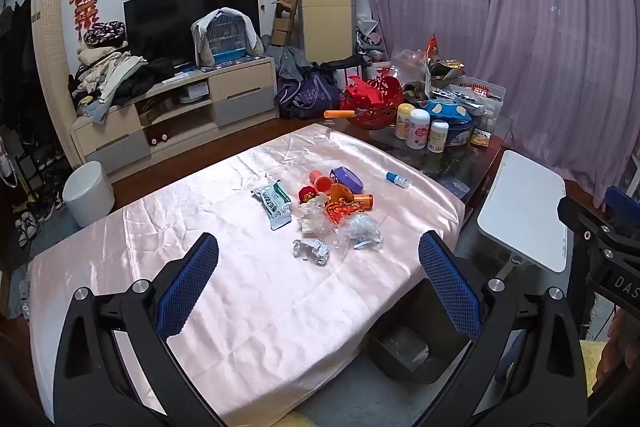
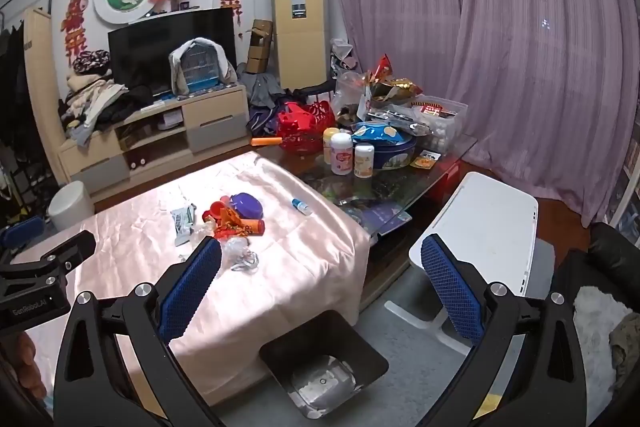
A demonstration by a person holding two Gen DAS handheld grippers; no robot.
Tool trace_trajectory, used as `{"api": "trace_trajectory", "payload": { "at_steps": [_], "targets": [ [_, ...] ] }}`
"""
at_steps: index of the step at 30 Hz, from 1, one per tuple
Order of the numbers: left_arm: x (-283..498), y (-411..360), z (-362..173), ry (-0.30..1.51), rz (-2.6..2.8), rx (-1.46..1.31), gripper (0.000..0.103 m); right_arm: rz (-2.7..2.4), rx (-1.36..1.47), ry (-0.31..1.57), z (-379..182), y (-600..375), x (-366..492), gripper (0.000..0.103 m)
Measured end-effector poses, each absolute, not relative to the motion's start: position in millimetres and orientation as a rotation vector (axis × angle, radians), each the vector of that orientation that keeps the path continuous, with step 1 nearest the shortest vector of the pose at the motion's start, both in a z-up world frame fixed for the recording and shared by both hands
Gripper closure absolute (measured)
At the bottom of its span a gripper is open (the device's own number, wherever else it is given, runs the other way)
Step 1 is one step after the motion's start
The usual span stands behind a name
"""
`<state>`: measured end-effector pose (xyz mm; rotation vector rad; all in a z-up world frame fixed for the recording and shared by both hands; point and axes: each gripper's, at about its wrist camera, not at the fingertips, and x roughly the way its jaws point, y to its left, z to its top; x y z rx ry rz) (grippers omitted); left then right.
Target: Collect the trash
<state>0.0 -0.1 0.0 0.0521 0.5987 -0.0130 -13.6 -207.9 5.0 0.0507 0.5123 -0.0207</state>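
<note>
A pile of trash lies mid-table on the pink cloth (image 1: 248,291): a green-white wrapper (image 1: 274,203), crumpled foil (image 1: 311,250), clear plastic wrap (image 1: 360,229), red and orange scraps (image 1: 340,205), a purple lid (image 1: 347,179) and a small blue-capped bottle (image 1: 397,179). My left gripper (image 1: 318,253) is open above the table's near part, short of the pile. Off the table's right side, my right gripper (image 2: 320,261) is open over the floor. The pile (image 2: 232,223) sits left of it. A black bin (image 2: 324,367) stands on the floor below it.
A glass coffee table (image 2: 400,183) crowded with jars, a blue tin and a red basket adjoins the far right. A white side table (image 2: 480,227) stands at right. A white stool (image 1: 88,193) sits left, with a TV cabinet (image 1: 176,107) behind. Purple curtains hang at right.
</note>
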Motion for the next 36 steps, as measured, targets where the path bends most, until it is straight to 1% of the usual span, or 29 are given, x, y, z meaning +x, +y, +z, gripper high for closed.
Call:
{"api": "trace_trajectory", "payload": {
  "at_steps": [7,20,36],
  "targets": [
    [2,-2,-1,0.594,-0.012,0.051,0.008,-0.021,0.055,0.513,5,-209,-13,0.003],
    [-1,-7,15,0.577,-0.027,0.044,0.008,-0.018,0.059,0.504,10,-210,-15,0.003],
    [-2,-14,22,0.565,-0.051,0.047,0.008,-0.021,0.06,0.505,10,-213,-15,0.003]
  ]
}}
